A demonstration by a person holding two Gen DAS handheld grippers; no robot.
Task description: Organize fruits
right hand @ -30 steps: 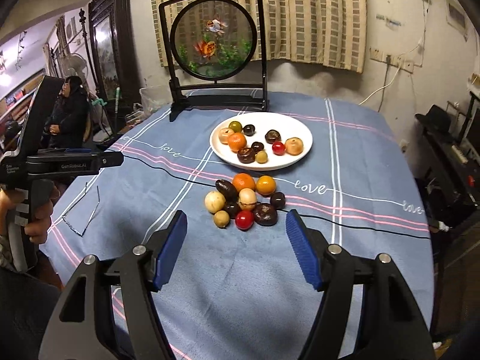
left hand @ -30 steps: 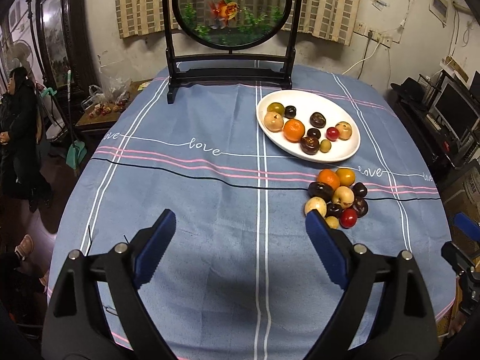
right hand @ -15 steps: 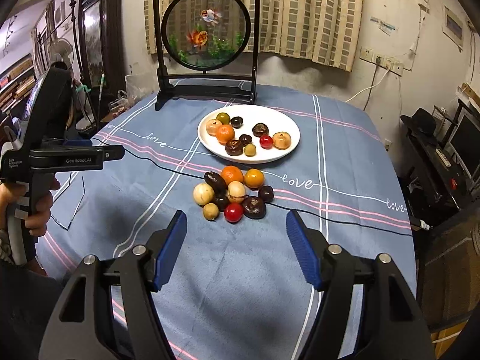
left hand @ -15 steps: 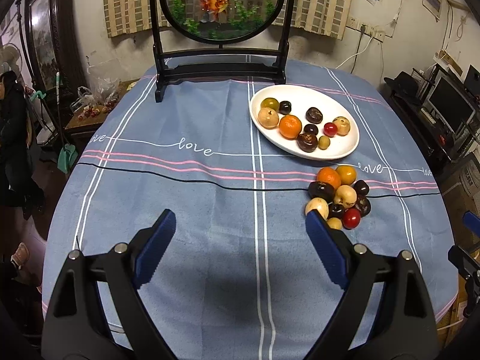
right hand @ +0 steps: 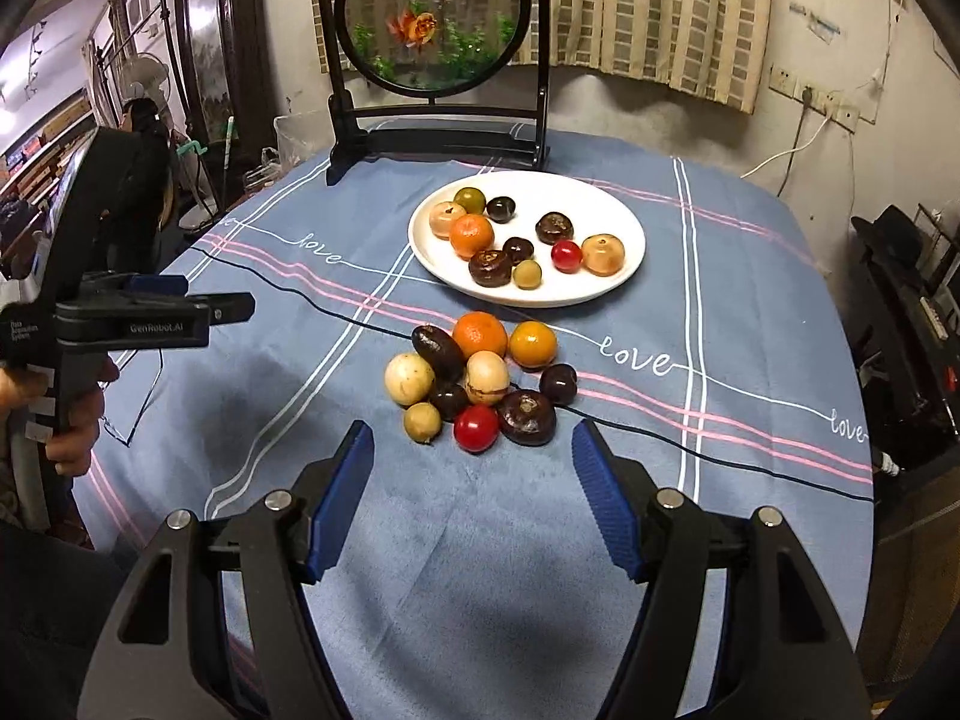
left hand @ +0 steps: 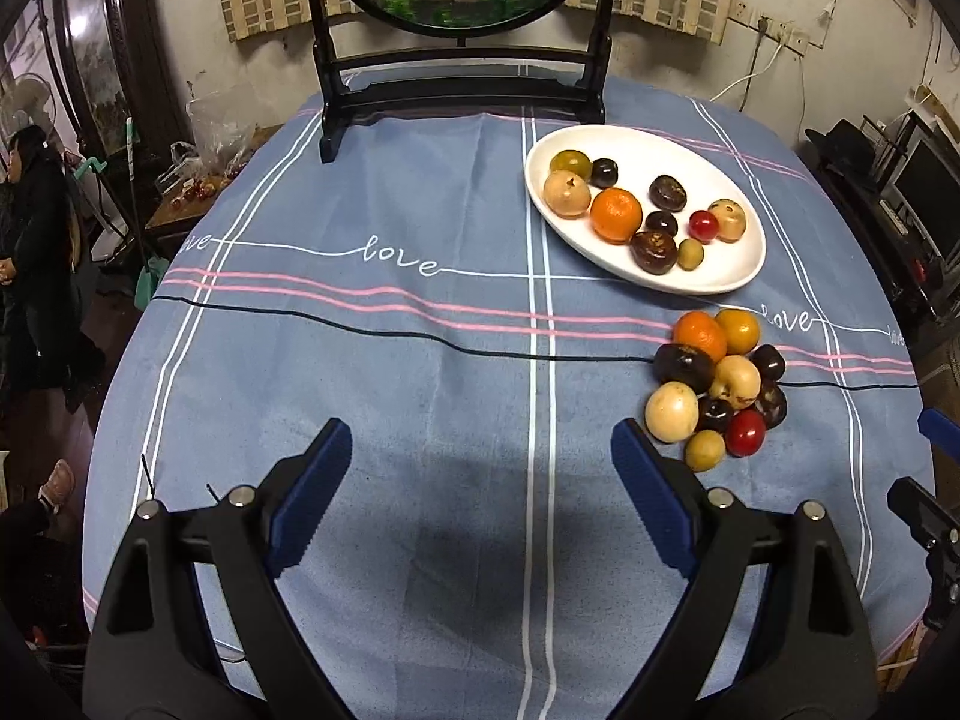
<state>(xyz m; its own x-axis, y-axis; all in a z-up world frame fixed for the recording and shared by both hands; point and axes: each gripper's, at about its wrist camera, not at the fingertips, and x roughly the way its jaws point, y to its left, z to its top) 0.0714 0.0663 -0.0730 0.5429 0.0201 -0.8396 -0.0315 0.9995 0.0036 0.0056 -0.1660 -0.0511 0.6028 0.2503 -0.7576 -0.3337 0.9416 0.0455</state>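
Note:
A white oval plate [left hand: 729,276] [right hand: 618,222] holds several small fruits, among them an orange [left hand: 615,214] [right hand: 471,235] and a red one [left hand: 703,225] [right hand: 566,255]. A loose pile of fruits [left hand: 717,381] [right hand: 480,381] lies on the blue cloth just in front of the plate. My left gripper [left hand: 480,459] stands open above bare cloth, left of the pile. My right gripper [right hand: 473,465] is open with nothing between its fingers, just short of the pile's red fruit [right hand: 476,427]. From the right wrist view, the left gripper [right hand: 138,315] shows at the left in a hand.
A black-framed round goldfish screen [left hand: 462,78] [right hand: 435,60] stands at the table's far edge behind the plate. A person [left hand: 36,222] stands off to the left. A dark cabinet with a monitor [left hand: 918,192] is at the right.
Both grippers have come forward and lower toward the table, so the fruit pile and plate look closer. Neither gripper's opening has changed.

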